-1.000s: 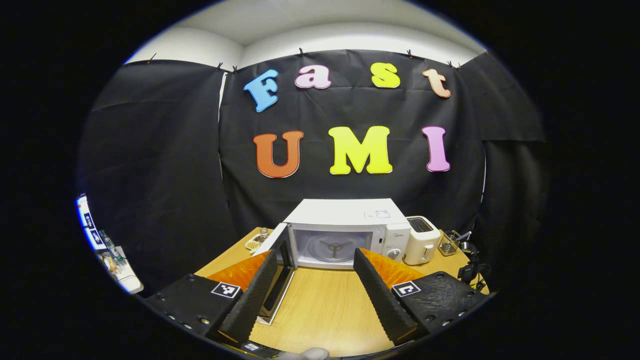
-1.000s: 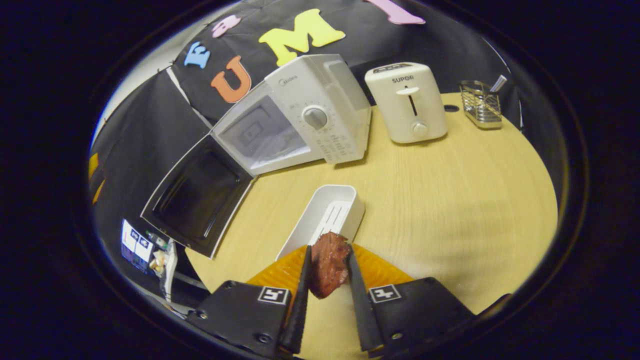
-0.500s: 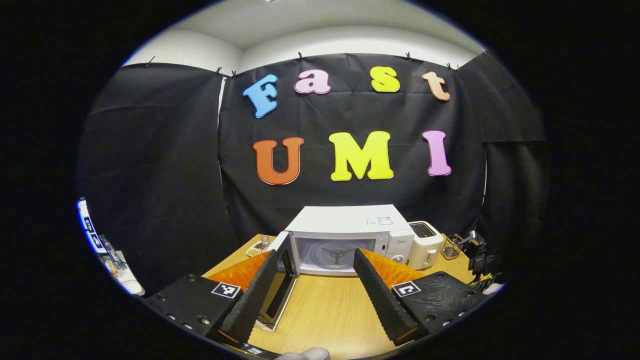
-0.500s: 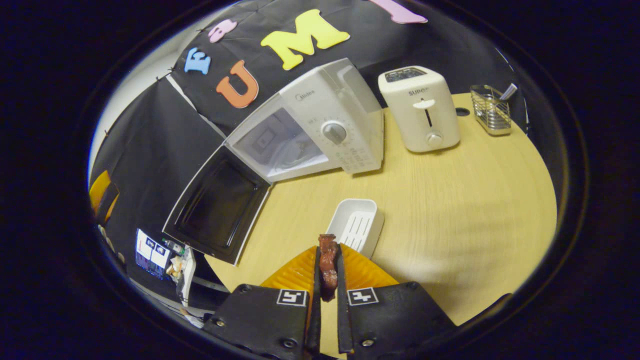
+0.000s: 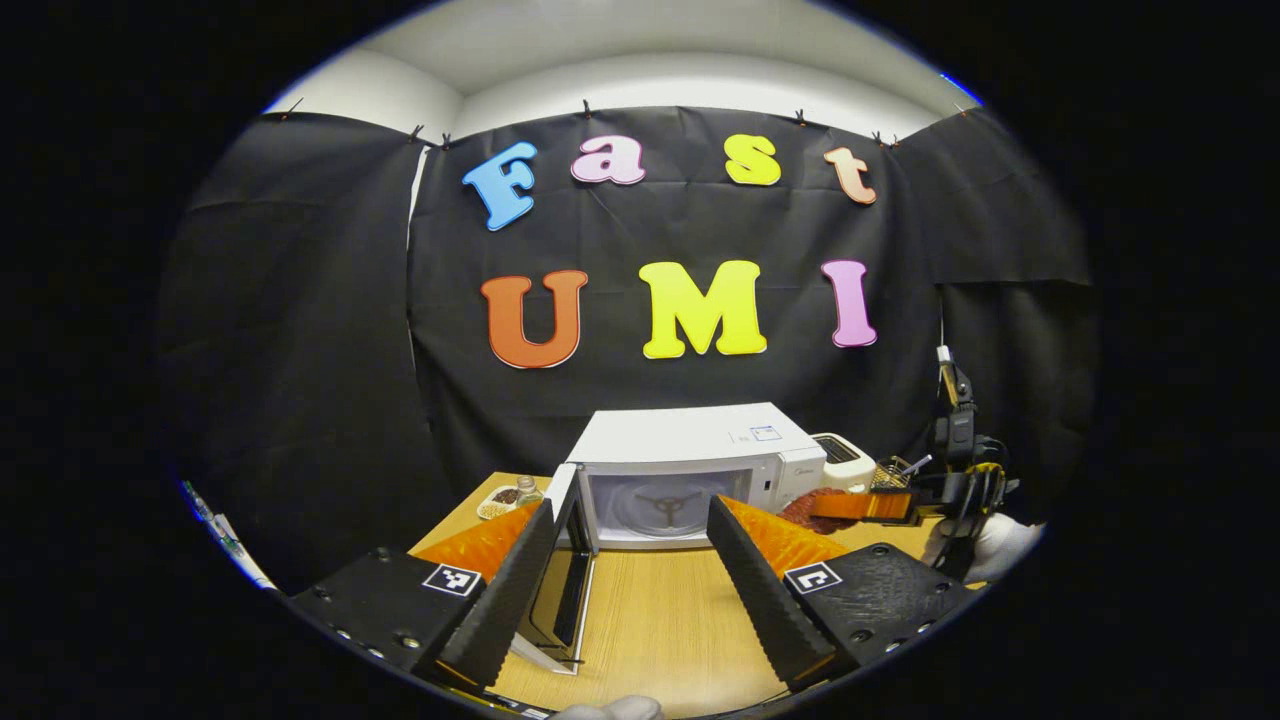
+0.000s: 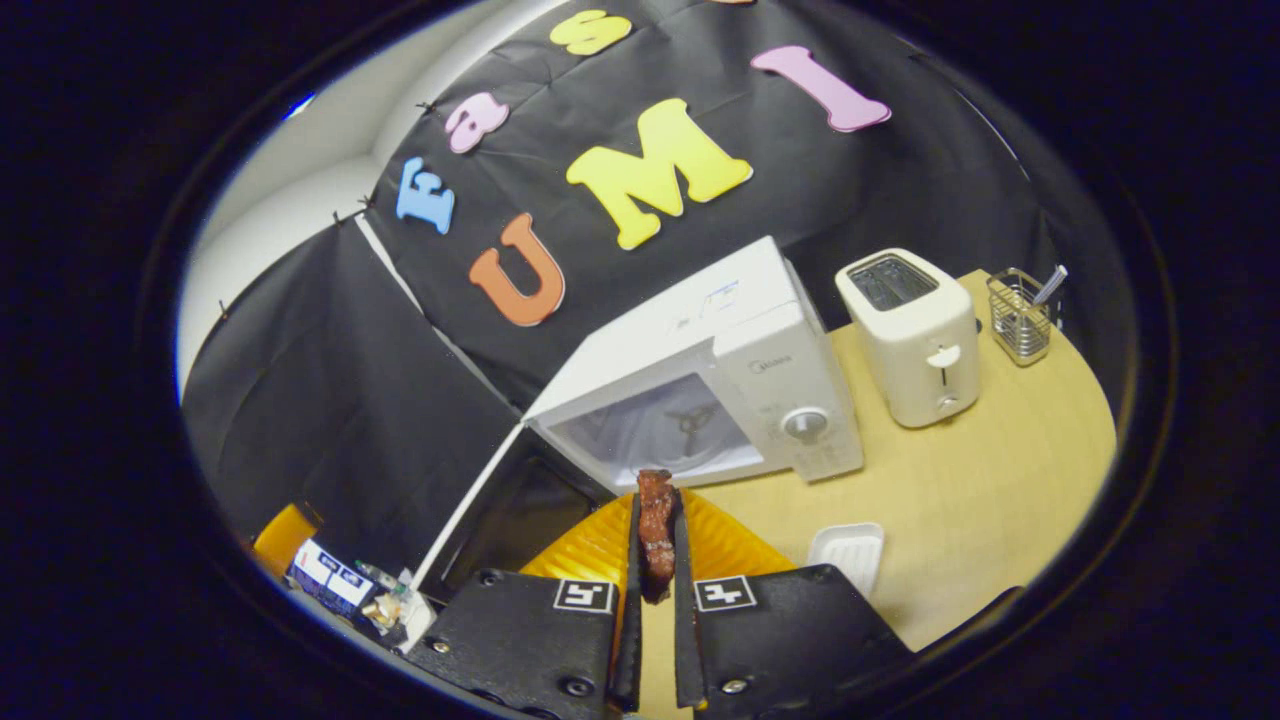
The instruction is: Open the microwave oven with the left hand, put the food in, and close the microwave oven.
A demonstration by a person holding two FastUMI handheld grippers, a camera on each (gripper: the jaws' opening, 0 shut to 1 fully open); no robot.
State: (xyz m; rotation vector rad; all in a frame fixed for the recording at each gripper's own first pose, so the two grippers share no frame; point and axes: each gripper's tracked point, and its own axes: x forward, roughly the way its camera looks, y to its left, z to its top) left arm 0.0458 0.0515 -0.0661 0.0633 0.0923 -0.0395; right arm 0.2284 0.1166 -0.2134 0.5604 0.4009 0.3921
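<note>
**Meat lifted off the tray, held before the open microwave**

Change since earlier frame: the right tool (image 6: 655, 620) has risen from the white tray (image 6: 846, 553) and now faces the microwave (image 6: 700, 390); the tray lies lower and to the right on the counter (image 6: 1000, 480), empty. In the left gripper view the right tool (image 5: 830, 505) has come into sight at the right, with a gloved hand (image 5: 990, 540) behind it.

Right tool: nearly closed, both fingers pressed on a piece of reddish-brown meat (image 6: 655, 520), which stands up past the fingertips, clear of the counter.

Left tool (image 5: 630, 580): wide open, holding nothing, above the near counter (image 5: 650, 620).

Microwave (image 5: 690, 470): door (image 5: 565, 560) swung out to the left; cavity open, turntable hub visible.

Also on the counter: toaster (image 6: 912, 335) right of the microwave; wire basket (image 6: 1018, 318) farther right; small dish (image 5: 500, 500) left of the microwave.
</note>
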